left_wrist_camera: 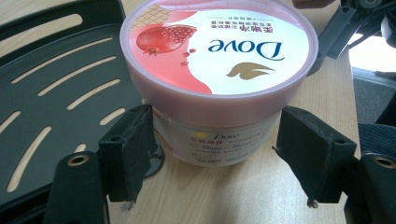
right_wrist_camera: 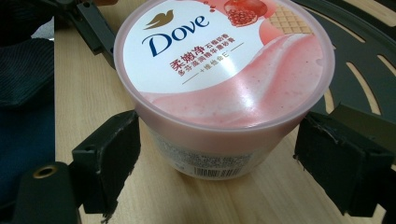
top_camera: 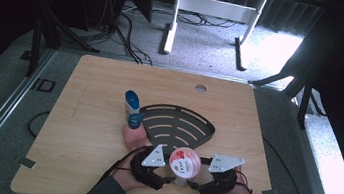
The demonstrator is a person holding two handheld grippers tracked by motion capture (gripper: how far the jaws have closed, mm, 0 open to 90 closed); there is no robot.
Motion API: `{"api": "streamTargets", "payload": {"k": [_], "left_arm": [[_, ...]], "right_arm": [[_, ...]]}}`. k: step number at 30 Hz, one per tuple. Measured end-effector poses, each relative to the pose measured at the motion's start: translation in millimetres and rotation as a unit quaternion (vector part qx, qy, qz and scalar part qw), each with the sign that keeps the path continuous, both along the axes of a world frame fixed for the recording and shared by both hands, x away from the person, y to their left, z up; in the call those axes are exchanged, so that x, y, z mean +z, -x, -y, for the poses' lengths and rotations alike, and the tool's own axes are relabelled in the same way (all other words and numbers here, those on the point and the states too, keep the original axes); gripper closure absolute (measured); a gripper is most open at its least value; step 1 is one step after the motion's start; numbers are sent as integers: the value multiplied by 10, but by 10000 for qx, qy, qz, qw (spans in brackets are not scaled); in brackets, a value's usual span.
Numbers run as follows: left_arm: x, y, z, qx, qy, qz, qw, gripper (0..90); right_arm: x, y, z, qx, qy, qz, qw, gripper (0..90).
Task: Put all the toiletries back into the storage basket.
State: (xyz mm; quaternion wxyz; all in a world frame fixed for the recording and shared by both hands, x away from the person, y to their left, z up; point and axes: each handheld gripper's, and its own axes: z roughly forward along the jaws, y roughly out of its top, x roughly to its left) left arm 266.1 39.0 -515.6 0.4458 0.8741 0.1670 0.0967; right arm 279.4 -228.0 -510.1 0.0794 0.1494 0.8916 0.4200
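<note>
though open, both grippers around tub

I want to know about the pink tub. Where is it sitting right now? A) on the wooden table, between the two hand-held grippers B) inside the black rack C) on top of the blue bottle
A: the pink tub stands on the wooden table just in front of the black rack, with the left hand-held gripper and right hand-held gripper on either side.
</note>
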Motion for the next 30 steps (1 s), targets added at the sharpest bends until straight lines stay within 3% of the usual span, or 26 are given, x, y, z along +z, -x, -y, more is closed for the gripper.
{"api": "streamTargets", "payload": {"k": [18, 30], "left_arm": [[71, -137, 33, 81, 10, -31, 10000, 285], [146, -210, 77, 137, 23, 68, 9999, 285]], "right_arm": [[76, -149, 15, -2, -16, 58, 10000, 137], [150, -237, 43, -20, -23, 138, 9999, 128]]}}
